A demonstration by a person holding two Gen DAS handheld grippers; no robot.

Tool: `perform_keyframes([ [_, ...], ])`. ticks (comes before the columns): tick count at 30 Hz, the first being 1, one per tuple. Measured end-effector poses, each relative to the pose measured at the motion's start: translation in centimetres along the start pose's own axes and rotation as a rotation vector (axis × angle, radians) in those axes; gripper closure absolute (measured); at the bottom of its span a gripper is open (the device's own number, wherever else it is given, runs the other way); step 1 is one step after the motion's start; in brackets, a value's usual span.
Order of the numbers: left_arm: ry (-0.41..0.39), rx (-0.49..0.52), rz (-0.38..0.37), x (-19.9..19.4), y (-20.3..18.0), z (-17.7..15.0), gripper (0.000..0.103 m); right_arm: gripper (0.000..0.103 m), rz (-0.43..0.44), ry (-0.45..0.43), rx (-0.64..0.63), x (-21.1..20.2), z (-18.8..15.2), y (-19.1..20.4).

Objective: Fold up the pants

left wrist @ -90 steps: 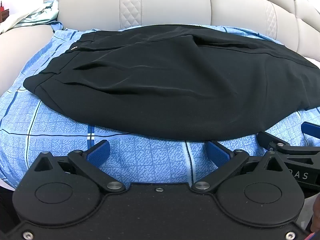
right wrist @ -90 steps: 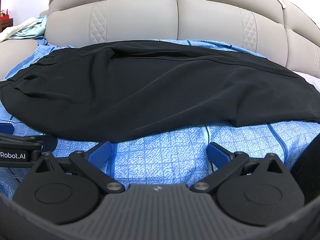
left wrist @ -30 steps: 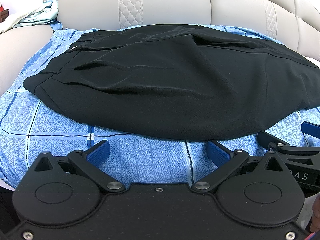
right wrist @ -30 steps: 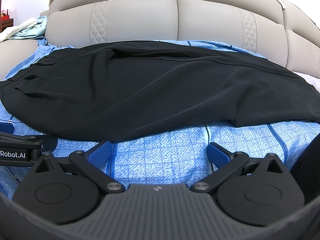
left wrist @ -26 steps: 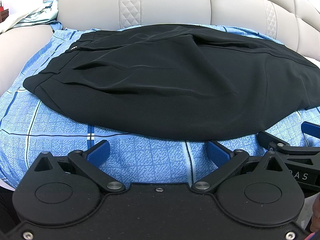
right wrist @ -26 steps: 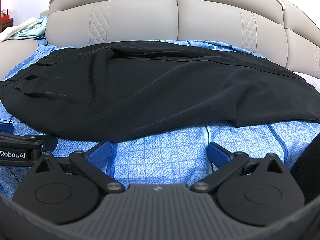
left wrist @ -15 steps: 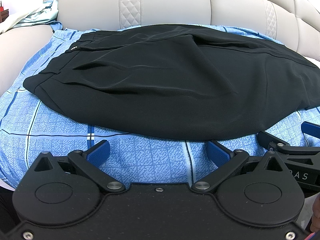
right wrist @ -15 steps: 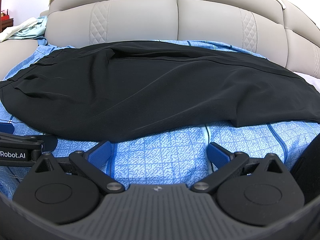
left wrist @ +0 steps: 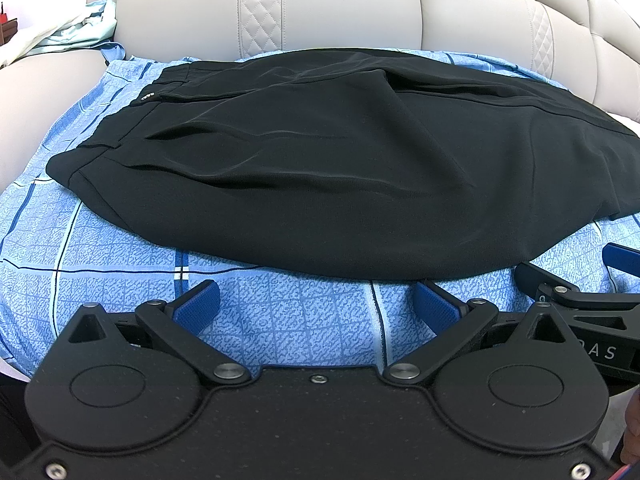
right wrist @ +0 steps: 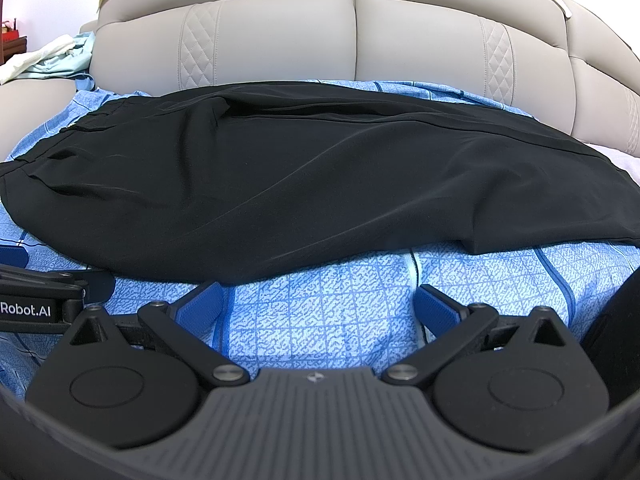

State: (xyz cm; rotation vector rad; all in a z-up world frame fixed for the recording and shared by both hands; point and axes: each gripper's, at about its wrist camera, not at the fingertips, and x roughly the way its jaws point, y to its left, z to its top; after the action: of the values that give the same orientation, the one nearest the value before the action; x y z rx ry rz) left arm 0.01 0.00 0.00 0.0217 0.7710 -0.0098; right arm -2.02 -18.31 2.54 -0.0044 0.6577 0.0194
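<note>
Pants [left wrist: 340, 168] of black cloth lie spread flat on a blue checked sheet [left wrist: 280, 320] that covers the bed. The waistband [left wrist: 168, 88] is at the left side in the left wrist view, and the legs run to the right, one laid over the other. Some soft creases cross the cloth near the waist. The near edge of the pants lies just beyond both tools, with a strip of bare sheet between.

Left tongs [left wrist: 318, 304] hang low over the sheet in front of the pants. The two blue pads [left wrist: 198, 306] are wide apart and hold nothing. Right tongs [right wrist: 318, 308] are in the same posture just beside, also spread wide and empty, with sheet showing between the pads [right wrist: 436, 306]. Each camera sees a part of the other tool at its edge.

Behind the pants stands a beige padded headboard [right wrist: 356, 40] with stitched diamond panels. At the far left some pale green and white clothes [right wrist: 52, 60] lie in a loose heap on the beige frame. No box or basket shows in either view.
</note>
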Motion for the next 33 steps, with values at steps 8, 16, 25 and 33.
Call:
perform_keyframes([
  [8, 0.009, -0.007, 0.003, 0.0, -0.1, 0.1, 0.0, 0.0, 0.003, 0.015, 0.003, 0.0, 0.2, -0.1],
  [16, 0.001, -0.135, 0.013, -1.4, 2.9, 2.7, 0.008, 0.0, 0.01, 0.01, 0.104, -0.2, 2.8, -2.9],
  [25, -0.063, -0.24, 0.211, 0.3, 8.7, 5.8, 0.031, 0.011, -0.341, -0.069, 0.367, 0.5, 5.2, -16.5],
  [33, -0.024, -0.298, 0.262, 3.0, 10.5, 5.7, 0.036, 0.019, -0.646, -0.076, 0.768, 0.6, 3.8, -31.6],
])
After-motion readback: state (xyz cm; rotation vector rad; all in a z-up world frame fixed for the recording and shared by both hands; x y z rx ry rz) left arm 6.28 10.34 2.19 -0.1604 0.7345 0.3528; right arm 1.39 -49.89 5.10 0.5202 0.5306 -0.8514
